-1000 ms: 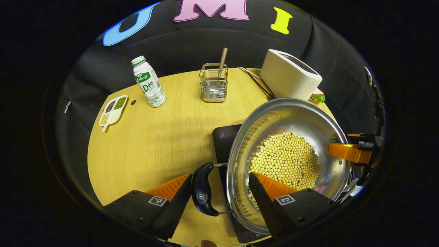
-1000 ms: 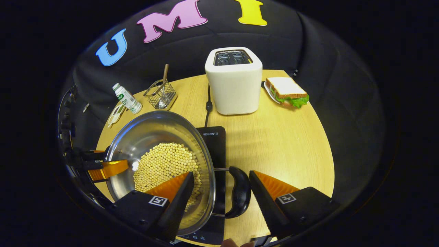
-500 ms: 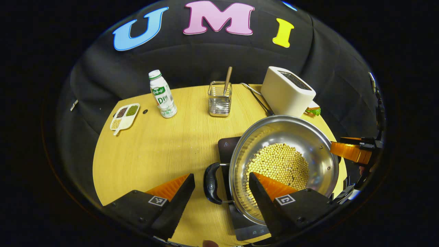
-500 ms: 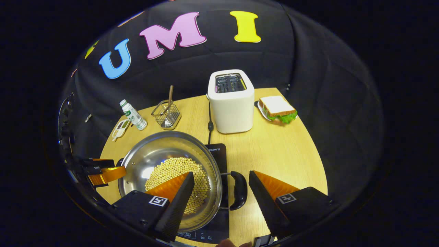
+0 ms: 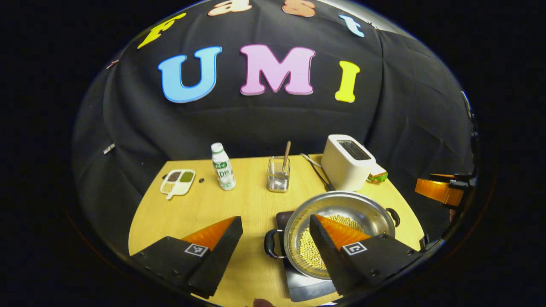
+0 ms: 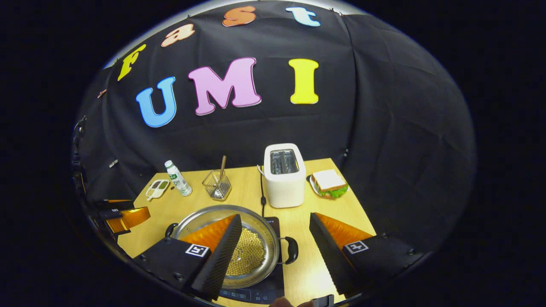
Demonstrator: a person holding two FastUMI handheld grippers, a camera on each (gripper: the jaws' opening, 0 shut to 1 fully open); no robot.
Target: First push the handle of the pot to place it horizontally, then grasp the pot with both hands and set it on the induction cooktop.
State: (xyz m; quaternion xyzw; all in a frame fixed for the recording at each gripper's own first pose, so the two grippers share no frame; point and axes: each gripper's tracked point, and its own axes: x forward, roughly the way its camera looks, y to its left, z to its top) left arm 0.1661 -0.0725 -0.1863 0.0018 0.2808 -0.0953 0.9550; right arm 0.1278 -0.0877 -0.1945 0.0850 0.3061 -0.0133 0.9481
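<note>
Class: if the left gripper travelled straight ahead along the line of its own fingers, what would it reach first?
Probably the bare pale wooden tabletop, beside the steel pot of yellow beans. Farther along stands the wire utensil holder. The left gripper is open and well above; depth is uncertain.

On the round wooden table (image 6: 337, 204) we see a white toaster (image 6: 283, 175), a sandwich (image 6: 328, 183) just beside it, a wire utensil holder (image 6: 216, 185), a drink bottle (image 6: 178, 178) and a small divided dish (image 6: 157, 189) of beans.
</note>
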